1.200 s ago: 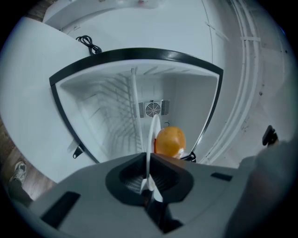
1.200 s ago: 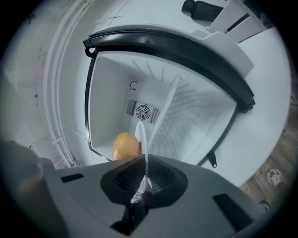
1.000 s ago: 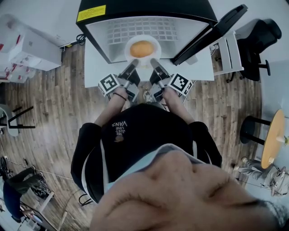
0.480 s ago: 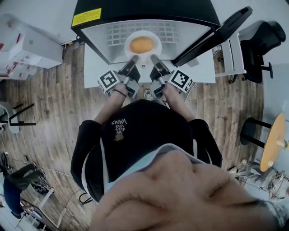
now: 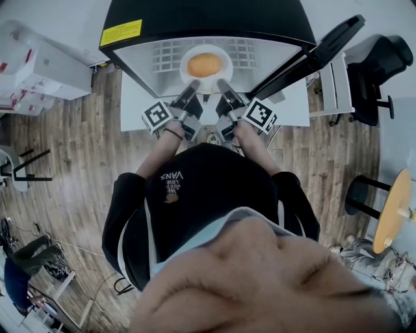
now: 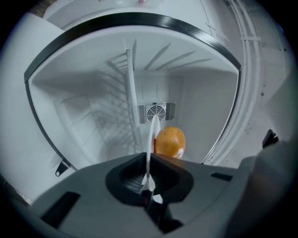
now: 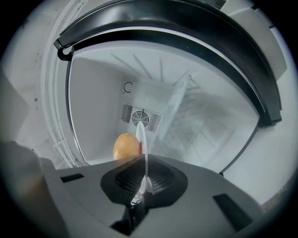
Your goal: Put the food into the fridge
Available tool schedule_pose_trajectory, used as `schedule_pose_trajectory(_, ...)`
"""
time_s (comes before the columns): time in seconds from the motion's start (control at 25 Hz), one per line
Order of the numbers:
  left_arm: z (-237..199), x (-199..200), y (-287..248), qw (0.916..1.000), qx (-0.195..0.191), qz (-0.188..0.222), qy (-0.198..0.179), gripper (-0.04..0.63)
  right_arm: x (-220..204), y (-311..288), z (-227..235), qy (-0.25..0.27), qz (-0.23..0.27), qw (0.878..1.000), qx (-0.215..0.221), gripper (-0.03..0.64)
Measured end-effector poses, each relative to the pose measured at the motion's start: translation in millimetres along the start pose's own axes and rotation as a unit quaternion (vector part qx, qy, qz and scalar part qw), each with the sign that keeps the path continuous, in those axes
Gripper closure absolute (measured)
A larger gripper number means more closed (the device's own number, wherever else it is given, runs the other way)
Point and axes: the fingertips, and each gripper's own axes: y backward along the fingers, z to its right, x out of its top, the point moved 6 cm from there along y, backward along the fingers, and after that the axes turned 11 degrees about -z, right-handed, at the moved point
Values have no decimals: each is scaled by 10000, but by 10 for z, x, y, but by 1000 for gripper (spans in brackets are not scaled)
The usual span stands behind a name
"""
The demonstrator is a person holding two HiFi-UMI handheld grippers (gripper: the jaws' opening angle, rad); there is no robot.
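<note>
Left gripper (image 5: pixel 193 86): jaws pressed together on the near rim of the white plate (image 5: pixel 184 65), which runs edge-on between its pads in its own view. Right gripper (image 5: pixel 221 84): likewise clamped on that rim, just beside the left one, so we carry the plate two-handed from its near edge. On the plate sits the food (image 5: pixel 205 64), one round orange-brown piece; bun or fruit, we cannot tell. Plate and food are inside the mouth of the open fridge (image 5: pixel 195 19), short of its back wall. From the head view the plate covers part of the fridge's wire shelf (image 5: pixel 166 47); whether it touches that shelf no view shows. The fan vent (image 6: pixel 156 113) in the fridge's back wall sits straight ahead, past the food. The door (image 5: pixel 312 55) stands swung out at the fridge's right side, clear of both arms. What the coming move turns on, as we judge it: the food lies dead ahead of both grippers, between their lines, toward the fridge's back wall. The plate is round, so there is no long axis to align. Neither hand is nearer; both hold at equal reach. We judge the next move to be a straight, level push deeper, then set-down and release.
</note>
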Motion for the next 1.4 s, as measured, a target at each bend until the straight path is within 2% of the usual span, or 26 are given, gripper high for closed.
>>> schedule_pose_trajectory(0.76,-72,69,-104,9998,50,165,90,566,135,-108,81,-157,-51,9997,166,597)
schedule_pose_trajectory(0.96,-76,87,-100,9997,45,208,92,566,148,-71,142,-136,-79,9997,-183,597)
schedule_pose_trajectory(1.16,-37,87,-137,9994,-115,212,230,566,164,-119,86,-253,-2,9995,171,597)
schedule_pose_trajectory(1.4,-66,109,-161,9992,-133,250,291,566,197,-112,129,-208,3,9998,-16,597)
